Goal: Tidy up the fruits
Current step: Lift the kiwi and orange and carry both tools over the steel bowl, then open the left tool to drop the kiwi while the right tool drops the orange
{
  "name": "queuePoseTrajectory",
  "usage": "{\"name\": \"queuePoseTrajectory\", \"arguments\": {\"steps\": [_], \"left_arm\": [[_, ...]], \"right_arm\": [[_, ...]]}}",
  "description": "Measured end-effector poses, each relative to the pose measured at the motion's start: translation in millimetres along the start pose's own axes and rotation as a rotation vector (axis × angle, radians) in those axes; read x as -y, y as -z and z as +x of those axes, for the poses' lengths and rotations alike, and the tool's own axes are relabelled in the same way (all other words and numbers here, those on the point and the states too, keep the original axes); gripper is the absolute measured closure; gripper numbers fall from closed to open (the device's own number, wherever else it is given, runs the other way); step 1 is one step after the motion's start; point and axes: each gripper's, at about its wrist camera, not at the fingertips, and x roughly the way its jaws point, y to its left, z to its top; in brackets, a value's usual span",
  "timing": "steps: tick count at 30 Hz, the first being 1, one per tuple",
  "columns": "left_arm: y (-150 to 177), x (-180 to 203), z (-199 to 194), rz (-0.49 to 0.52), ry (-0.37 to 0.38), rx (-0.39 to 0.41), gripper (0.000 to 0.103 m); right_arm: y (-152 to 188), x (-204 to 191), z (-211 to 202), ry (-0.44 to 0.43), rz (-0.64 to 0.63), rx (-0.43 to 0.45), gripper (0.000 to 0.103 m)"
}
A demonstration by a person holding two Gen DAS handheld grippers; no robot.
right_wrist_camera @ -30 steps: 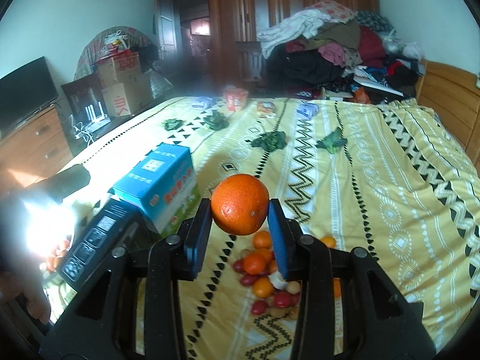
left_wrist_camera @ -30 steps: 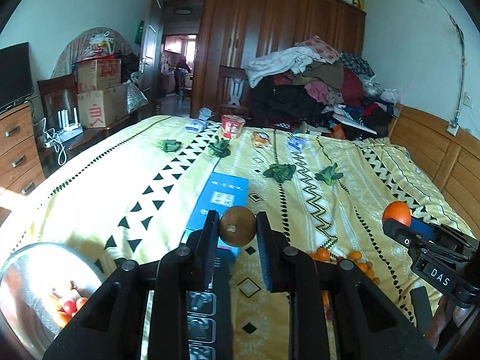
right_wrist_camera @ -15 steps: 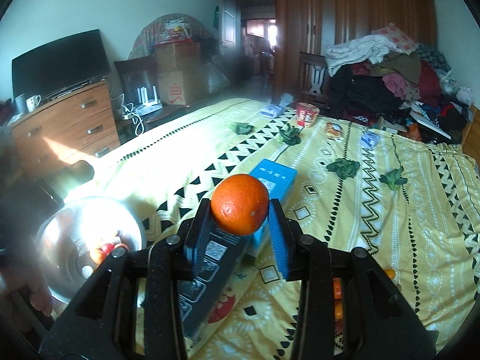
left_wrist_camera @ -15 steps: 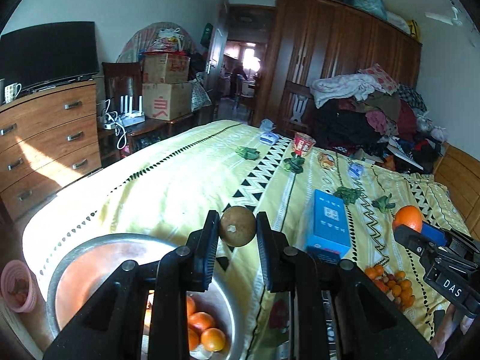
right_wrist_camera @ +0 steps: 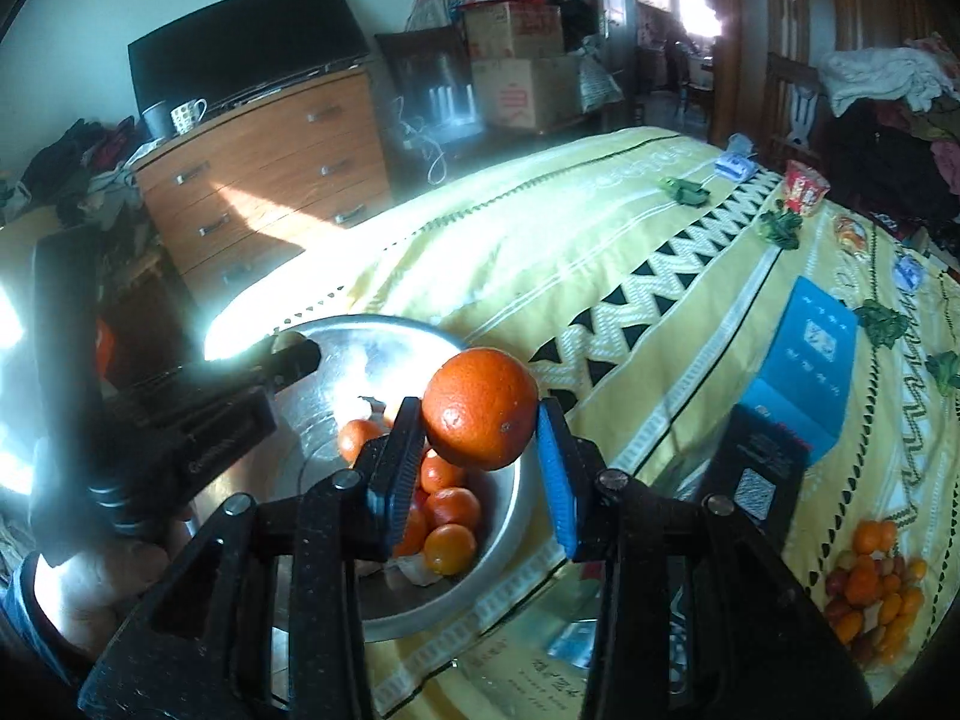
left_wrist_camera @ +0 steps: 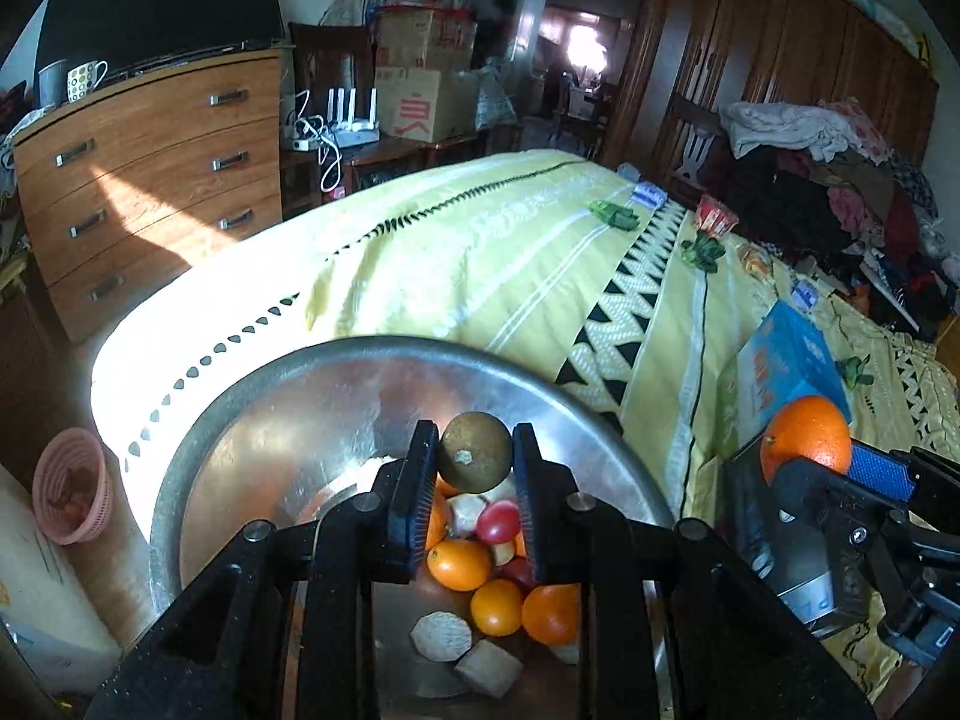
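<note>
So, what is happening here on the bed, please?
A person is sorting fruit into a metal bowl on the yellow bedspread. The left gripper holds a brown round fruit above the bowl, which already contains small oranges and tomatoes. The right gripper holds a large orange near the bowl's edge. A pile of small fruit lies on the bedspread.

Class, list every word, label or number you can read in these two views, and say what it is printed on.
Nothing reads clearly enough to quote.
cardboard box: one large red character, too blurred to read.
blue box: white print, too small to read.
black box: a square code, with text too small to read.
</note>
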Motion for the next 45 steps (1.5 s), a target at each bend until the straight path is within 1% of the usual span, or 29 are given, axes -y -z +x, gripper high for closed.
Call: {"name": "queuePoseTrajectory", "arguments": {"steps": [4, 9, 12, 20, 21, 22, 25, 28, 30, 32, 35, 38, 41, 44, 45], "left_arm": [[15.5, -4.6, 19.9, 0.029, -0.052, -0.060, 0.078], [15.5, -4.1, 24.9, 0.050, -0.067, -0.091, 0.078], [13.4, -2.2, 21.8, 0.057, -0.066, -0.089, 0.078], [10.2, -4.0, 20.9, 0.049, -0.069, -0.084, 0.078], [10.0, -3.7, 20.9, 0.050, -0.071, -0.085, 0.072], [10.4, -3.8, 21.2, 0.049, -0.072, -0.085, 0.062], [10.5, -2.5, 19.3, 0.053, -0.081, -0.080, 0.049], [11.3, -2.5, 19.8, 0.056, -0.094, -0.081, 0.038], [11.6, -2.9, 20.1, 0.055, -0.104, -0.082, 0.035], [12.1, -3.1, 20.9, 0.054, -0.114, -0.085, 0.035], [13.3, -1.5, 21.2, 0.060, -0.132, -0.086, 0.035], [13.3, 1.9, 18.9, 0.062, -0.137, -0.084, 0.035], [13.2, 9.3, 12.6, 0.068, -0.133, -0.074, 0.035], [12.7, 23.8, 1.4, 0.084, -0.113, -0.053, 0.033], [13.0, 29.4, -2.4, 0.092, -0.108, -0.044, 0.030]], "right_arm": [[14.7, -5.1, 23.5, -0.043, 0.013, -0.077, 0.065], [26.3, -1.3, 45.3, -0.061, 0.042, -0.152, 0.065], [28.3, -1.1, 48.8, -0.062, 0.049, -0.167, 0.064], [26.9, -6.9, 46.8, -0.058, 0.046, -0.166, 0.064], [26.9, -7.1, 47.1, -0.058, 0.048, -0.167, 0.063], [26.9, -7.1, 47.5, -0.059, 0.050, -0.169, 0.063], [27.3, -6.1, 49.0, -0.064, 0.061, -0.169, 0.063], [28.4, -4.9, 50.1, -0.067, 0.069, -0.175, 0.063], [29.0, -4.4, 48.8, -0.070, 0.072, -0.171, 0.061], [29.1, -3.1, 44.3, -0.073, 0.075, -0.156, 0.046], [28.3, -2.0, 34.0, -0.071, 0.079, -0.129, 0.035], [30.0, 3.0, 22.3, -0.072, 0.092, -0.106, 0.032], [36.0, 11.9, 5.8, -0.074, 0.110, -0.078, 0.031], [51.2, 26.7, -18.9, -0.065, 0.134, -0.037, 0.031], [57.2, 31.9, -26.0, -0.057, 0.142, -0.027, 0.030]]}}
